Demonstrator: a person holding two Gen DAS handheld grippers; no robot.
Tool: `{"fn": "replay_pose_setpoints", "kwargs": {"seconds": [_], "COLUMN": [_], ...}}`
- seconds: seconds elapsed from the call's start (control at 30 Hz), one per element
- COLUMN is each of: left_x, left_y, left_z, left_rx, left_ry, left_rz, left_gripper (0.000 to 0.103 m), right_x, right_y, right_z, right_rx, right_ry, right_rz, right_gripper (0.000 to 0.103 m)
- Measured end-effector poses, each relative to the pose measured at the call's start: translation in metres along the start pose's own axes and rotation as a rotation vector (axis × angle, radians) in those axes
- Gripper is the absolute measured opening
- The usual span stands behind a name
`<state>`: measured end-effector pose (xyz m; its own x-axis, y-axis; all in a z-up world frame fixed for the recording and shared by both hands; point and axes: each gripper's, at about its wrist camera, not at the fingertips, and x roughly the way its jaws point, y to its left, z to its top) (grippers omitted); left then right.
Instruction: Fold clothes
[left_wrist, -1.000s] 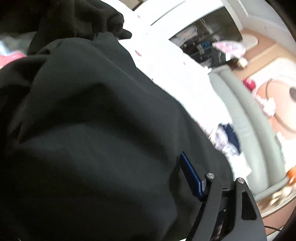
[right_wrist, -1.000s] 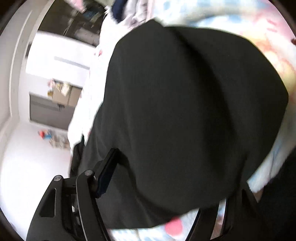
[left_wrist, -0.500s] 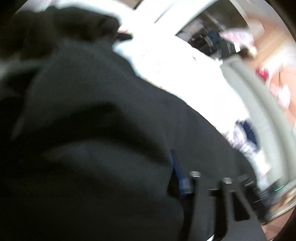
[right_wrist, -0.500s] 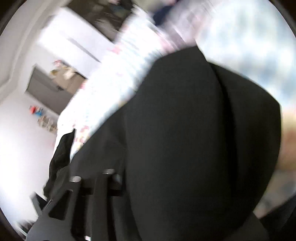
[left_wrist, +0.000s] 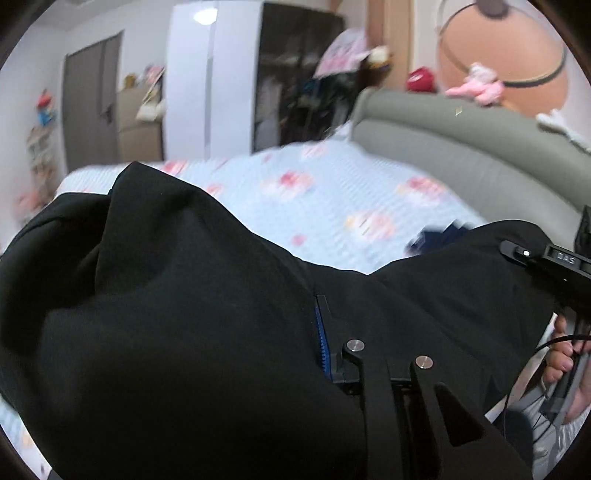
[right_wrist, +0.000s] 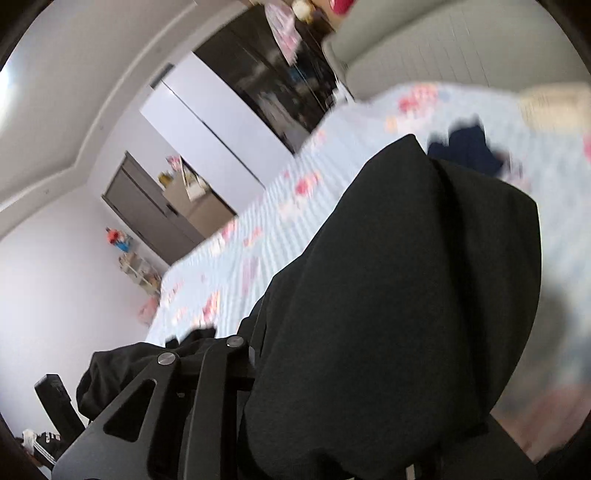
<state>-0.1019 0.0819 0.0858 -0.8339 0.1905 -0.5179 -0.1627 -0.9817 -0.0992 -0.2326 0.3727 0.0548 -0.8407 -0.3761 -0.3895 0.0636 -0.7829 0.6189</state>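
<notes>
Left gripper (left_wrist: 325, 332) fingers were clamped on the black garment (left_wrist: 177, 314), held up over the bed (left_wrist: 332, 206), cloth spanning to the right gripper (right_wrist: 258, 354), its fingers buried in fabric, apparently gripping it too.

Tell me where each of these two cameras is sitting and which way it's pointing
Left wrist: on the left gripper, looking over the black garment and floral bedsheet toward the grey headboard and wardrobe; the person's hand shows.
Right wrist: on the right gripper, tilted, looking across the same garment and bed; only its black linkage shows.
Shared: garment, bedsheet, wardrobe, headboard.
</notes>
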Motion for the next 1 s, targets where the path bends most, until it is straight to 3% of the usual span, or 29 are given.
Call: {"fn": "replay_pose_setpoints", "kwargs": {"seconds": [0.13, 0.2, 0.27, 0.33, 0.4, 0.47, 0.53, 0.63, 0.7, 0.73, 0.77, 0.83, 0.93, 1.0], "left_x": [0.033, 0.067, 0.107, 0.171, 0.235, 0.28, 0.298, 0.283, 0.264, 0.254, 0.248, 0.236, 0.208, 0.193], "left_y": [-0.051, -0.069, -0.085, -0.102, -0.118, -0.126, -0.122, -0.103, -0.085, -0.075, -0.066, -0.045, -0.016, -0.02], "left_z": [0.06, 0.075, 0.081, 0.064, 0.036, -0.011, -0.048, -0.069, -0.081, -0.088, -0.094, -0.116, -0.123, -0.101], "left_rx": [-0.003, -0.046, -0.116, -0.2, -0.262, -0.294, -0.329, -0.343, -0.341, -0.331, -0.303, -0.234, -0.277, -0.236], "left_ry": [-0.062, -0.092, -0.11, 0.004, 0.179, 0.402, 0.522, 0.535, 0.551, 0.571, 0.608, 0.712, 0.647, 0.52], "left_rz": [-0.165, -0.234, -0.3, -0.333, -0.344, -0.331, -0.347, -0.387, -0.341, -0.287, -0.224, -0.074, -0.033, -0.028], "left_gripper": [0.023, 0.023, 0.025, 0.034, 0.039, 0.039, 0.043, 0.055, 0.059, 0.069, 0.072, 0.067, 0.058, 0.058], "right_x": [-0.033, -0.042, -0.054, -0.066, -0.078, -0.073, -0.065, -0.108, -0.14, -0.155, -0.169, -0.177, -0.155, -0.14], "right_y": [-0.001, -0.027, -0.07, -0.114, -0.157, -0.215, -0.273, -0.305, -0.304, -0.295, -0.286, -0.254, -0.196, -0.161], "right_z": [0.08, 0.13, 0.146, 0.162, 0.178, 0.171, 0.154, 0.13, 0.122, 0.117, 0.111, 0.108, 0.106, 0.104], "right_rx": [-0.073, -0.146, -0.118, -0.089, -0.061, 0.055, 0.209, 0.358, 0.383, 0.375, 0.366, 0.239, 0.027, -0.105], "right_ry": [-0.151, -0.238, -0.218, -0.198, -0.177, -0.066, 0.054, -0.058, -0.13, -0.169, -0.208, -0.245, -0.187, -0.138], "right_rz": [-0.008, -0.067, -0.166, -0.266, -0.365, -0.476, -0.558, -0.437, -0.441, -0.446, -0.451, -0.47, -0.442, -0.41], "right_gripper": [0.021, 0.021, 0.021, 0.025, 0.054, 0.054, 0.048, 0.063, 0.064, 0.065, 0.066, 0.066, 0.065, 0.064]}}
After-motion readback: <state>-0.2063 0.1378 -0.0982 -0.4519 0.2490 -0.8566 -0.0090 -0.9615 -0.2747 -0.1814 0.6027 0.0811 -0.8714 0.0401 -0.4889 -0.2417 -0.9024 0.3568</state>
